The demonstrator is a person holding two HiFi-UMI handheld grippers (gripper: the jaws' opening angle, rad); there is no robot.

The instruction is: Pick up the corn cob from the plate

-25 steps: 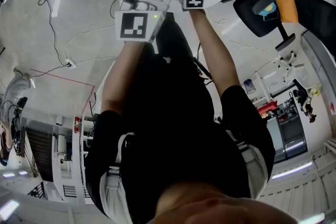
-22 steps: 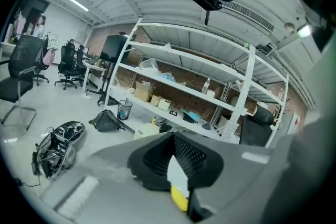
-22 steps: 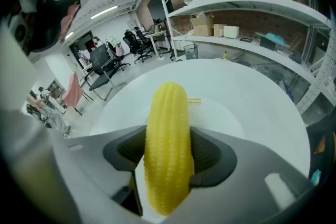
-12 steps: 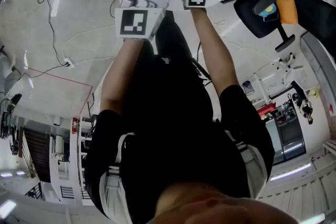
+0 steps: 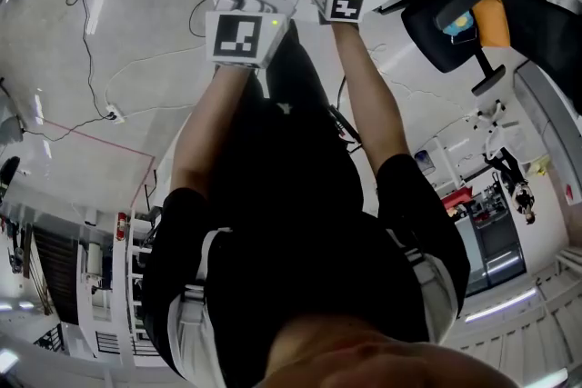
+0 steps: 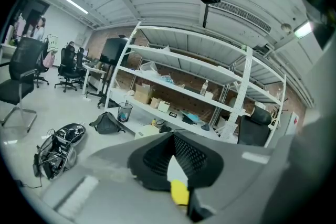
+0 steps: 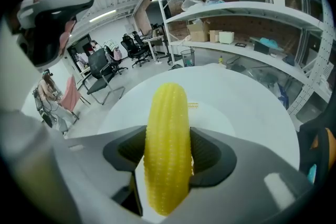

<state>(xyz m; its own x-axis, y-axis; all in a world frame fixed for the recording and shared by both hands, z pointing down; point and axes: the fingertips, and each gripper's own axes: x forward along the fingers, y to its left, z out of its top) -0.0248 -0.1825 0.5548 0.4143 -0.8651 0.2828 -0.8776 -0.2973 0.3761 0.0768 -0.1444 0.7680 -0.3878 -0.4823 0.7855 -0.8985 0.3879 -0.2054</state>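
Yellow, bumpy-kernelled corn cob [image 7: 167, 128] sits clamped in the right tool [image 7: 166, 155]; the left tool [image 6: 176, 169] is closed on nothing.

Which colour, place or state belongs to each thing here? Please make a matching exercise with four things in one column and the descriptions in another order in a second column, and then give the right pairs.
Things
1. corn cob
2. left gripper
3. table
4. office chair

Descriptions
a. white and round, beyond the held cob
b. black, on the floor beside the table
c. yellow, clamped between the jaws of the right gripper
d. jaws together, holding nothing

Right pairs: 1-c, 2-d, 3-a, 4-b
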